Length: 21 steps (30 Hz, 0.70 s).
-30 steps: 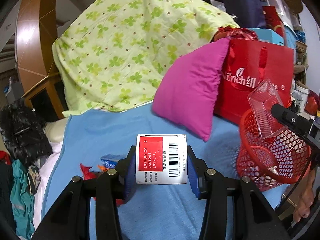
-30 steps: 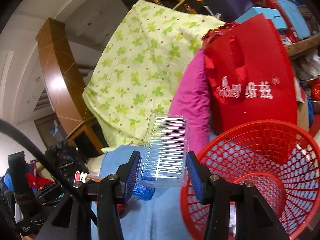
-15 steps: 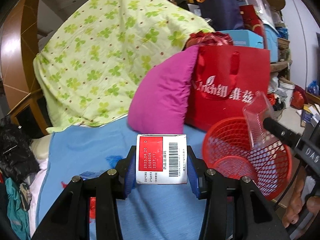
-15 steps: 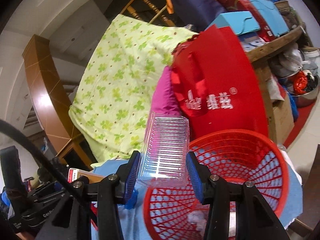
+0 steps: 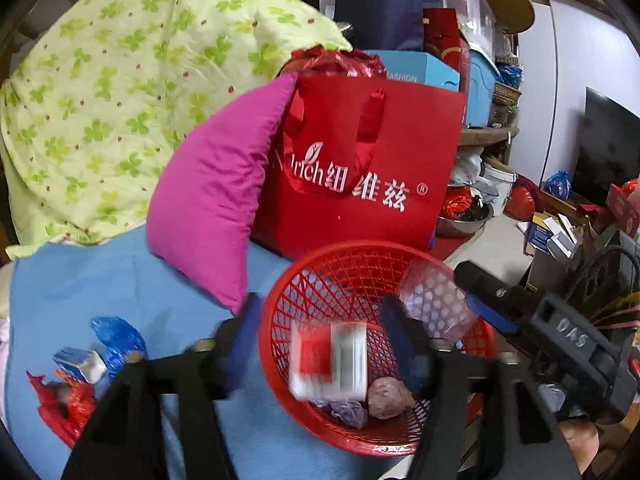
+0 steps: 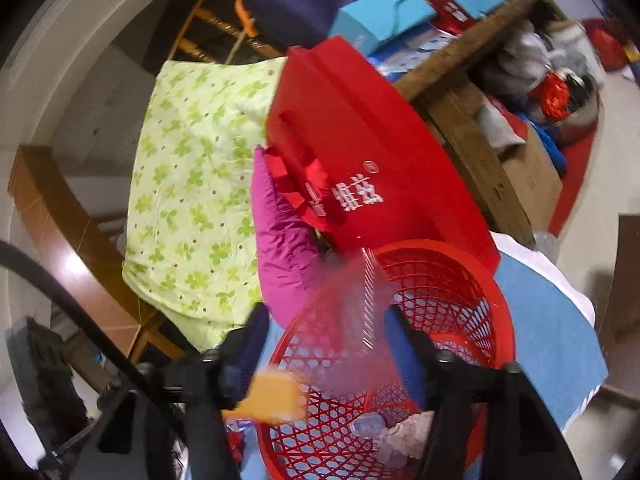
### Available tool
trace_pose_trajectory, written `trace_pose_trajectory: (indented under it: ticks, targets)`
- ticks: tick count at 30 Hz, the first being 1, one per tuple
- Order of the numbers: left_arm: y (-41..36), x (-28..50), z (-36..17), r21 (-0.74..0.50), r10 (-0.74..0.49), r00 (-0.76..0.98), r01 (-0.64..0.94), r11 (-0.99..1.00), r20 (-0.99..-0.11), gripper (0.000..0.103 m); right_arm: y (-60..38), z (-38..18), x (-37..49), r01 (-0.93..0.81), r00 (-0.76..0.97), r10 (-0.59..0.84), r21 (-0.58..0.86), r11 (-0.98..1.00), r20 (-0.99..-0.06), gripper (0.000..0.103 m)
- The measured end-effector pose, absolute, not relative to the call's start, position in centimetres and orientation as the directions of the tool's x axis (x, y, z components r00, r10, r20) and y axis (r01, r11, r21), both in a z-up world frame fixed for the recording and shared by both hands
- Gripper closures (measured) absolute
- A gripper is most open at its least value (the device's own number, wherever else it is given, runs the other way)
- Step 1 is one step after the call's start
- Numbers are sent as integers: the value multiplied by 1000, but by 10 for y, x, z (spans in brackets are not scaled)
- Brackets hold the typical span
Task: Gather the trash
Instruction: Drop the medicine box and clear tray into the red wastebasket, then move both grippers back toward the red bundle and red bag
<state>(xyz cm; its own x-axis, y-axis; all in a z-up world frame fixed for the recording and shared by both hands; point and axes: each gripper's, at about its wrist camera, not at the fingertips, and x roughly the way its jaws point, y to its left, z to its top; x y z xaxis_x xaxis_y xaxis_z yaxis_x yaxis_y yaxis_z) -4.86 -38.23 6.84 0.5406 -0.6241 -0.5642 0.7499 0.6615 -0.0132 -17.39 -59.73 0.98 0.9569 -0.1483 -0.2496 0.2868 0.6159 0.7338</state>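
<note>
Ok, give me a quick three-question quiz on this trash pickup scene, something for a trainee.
1. True or false: the left gripper is clamping the red-and-white box.
2. In the left wrist view, what sits just left of the red bag? A) pink pillow B) wooden chair C) glass bottle
3. Name one piece of trash lying on the blue sheet outside the red basket.

Key
1. False: its fingers have just been opening, and the blurred box is loose between them, over the basket.
2. A
3. Blue wrapper, small carton or red wrapper.
</note>
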Motion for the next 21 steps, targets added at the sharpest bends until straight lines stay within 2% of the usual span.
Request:
trace_pose_trajectory:
  ticks: [5,8,16,21]
  targets:
    - [-366,-39,59,-29,-596,555,717,696,-580,31,-591,14,-172,274,961,-152,731,625,-229,28]
    - [-341,-32,53,-23,-565,585,683,730,-582,31,-572,25,-164,257,965,-154,674,693,-211,28]
    - [-240,-3,19,-12,-402,678,502,865,-615,30,-496,50,-138,151,986,-98,493,857,-131,28]
    - [-158,16,-2,-2,-252,741,321,947,-623,30,-446,52,-110,69,989,-9,415,907,-145,28]
